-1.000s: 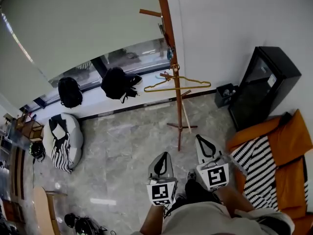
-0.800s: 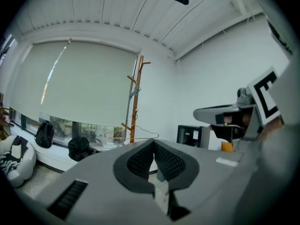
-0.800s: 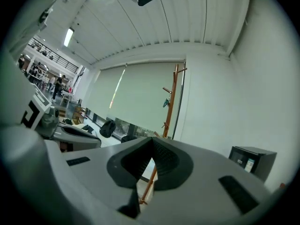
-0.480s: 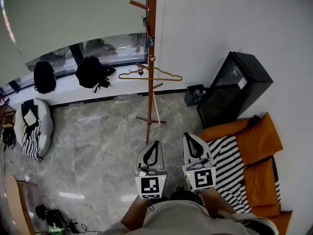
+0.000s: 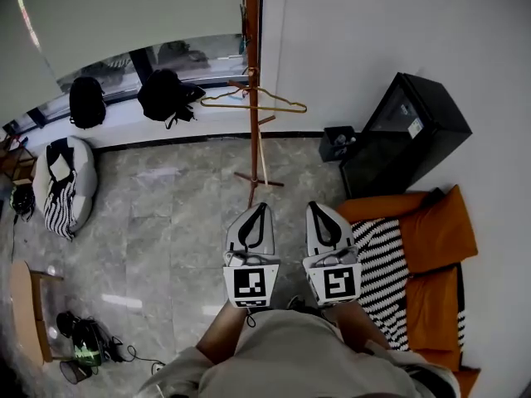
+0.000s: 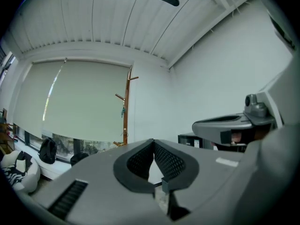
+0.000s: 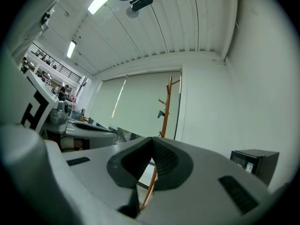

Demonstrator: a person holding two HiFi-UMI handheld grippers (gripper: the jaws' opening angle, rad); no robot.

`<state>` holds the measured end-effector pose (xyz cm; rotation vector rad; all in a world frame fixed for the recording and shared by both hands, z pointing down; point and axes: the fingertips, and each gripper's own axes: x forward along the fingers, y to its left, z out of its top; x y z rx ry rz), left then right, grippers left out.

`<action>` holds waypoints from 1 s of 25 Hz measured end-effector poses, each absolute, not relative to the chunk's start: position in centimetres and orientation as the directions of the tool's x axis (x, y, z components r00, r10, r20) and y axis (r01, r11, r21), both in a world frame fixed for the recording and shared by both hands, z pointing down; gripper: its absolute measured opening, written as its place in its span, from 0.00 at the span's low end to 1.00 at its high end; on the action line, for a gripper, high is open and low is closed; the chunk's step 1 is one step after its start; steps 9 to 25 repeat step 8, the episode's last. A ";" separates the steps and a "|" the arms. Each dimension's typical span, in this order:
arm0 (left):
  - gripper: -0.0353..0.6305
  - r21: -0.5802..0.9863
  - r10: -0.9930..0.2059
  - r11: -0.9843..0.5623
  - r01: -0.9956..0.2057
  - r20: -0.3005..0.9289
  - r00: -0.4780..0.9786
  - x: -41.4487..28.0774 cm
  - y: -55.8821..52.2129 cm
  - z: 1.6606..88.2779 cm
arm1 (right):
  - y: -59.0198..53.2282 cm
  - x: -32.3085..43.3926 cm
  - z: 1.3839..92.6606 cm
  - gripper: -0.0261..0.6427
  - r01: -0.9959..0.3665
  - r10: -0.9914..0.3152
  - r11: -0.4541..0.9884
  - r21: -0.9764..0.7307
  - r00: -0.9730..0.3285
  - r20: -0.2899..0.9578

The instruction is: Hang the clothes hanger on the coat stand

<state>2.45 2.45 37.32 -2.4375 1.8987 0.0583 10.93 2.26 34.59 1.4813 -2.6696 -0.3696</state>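
Note:
A tall wooden coat stand (image 5: 252, 73) rises by the white wall, with pegs up its pole. A thin gold wire clothes hanger (image 5: 253, 104) hangs from one of its lower pegs. In the head view my left gripper (image 5: 255, 211) and right gripper (image 5: 318, 207) are held side by side, low and near my body, well short of the stand. Both are shut and hold nothing. The stand's pole (image 6: 125, 108) shows beyond the left gripper's tips, and the pole (image 7: 165, 110) also shows past the right gripper's tips.
A black cabinet (image 5: 404, 143) stands right of the stand, with an orange cushion and a striped cloth (image 5: 383, 259) before it. Two black backpacks (image 5: 163, 94) sit on the window ledge. A beanbag (image 5: 60, 185) lies at the left on the marble floor.
The view has swung so the stand and hanger sit further left and higher. Both grippers stay shut and low near my body; the hanger stays on its peg.

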 end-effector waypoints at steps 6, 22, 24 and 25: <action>0.07 -0.031 -0.973 -0.226 -0.974 -0.049 0.227 5.1 2.5 37.5 | 2.5 13.4 34.7 0.05 -0.821 -0.830 0.527 0.221 -0.552 -0.073; 0.07 -0.041 -0.973 -0.225 -0.974 -0.043 0.226 6.0 2.6 37.5 | 2.6 14.3 34.7 0.05 -0.821 -0.828 0.532 0.209 -0.556 -0.077; 0.07 -0.041 -0.973 -0.225 -0.974 -0.043 0.226 6.0 2.6 37.5 | 2.6 14.3 34.7 0.05 -0.821 -0.828 0.532 0.209 -0.556 -0.077; 0.07 -0.041 -0.973 -0.225 -0.974 -0.043 0.226 6.0 2.6 37.5 | 2.6 14.3 34.7 0.05 -0.821 -0.828 0.532 0.209 -0.556 -0.077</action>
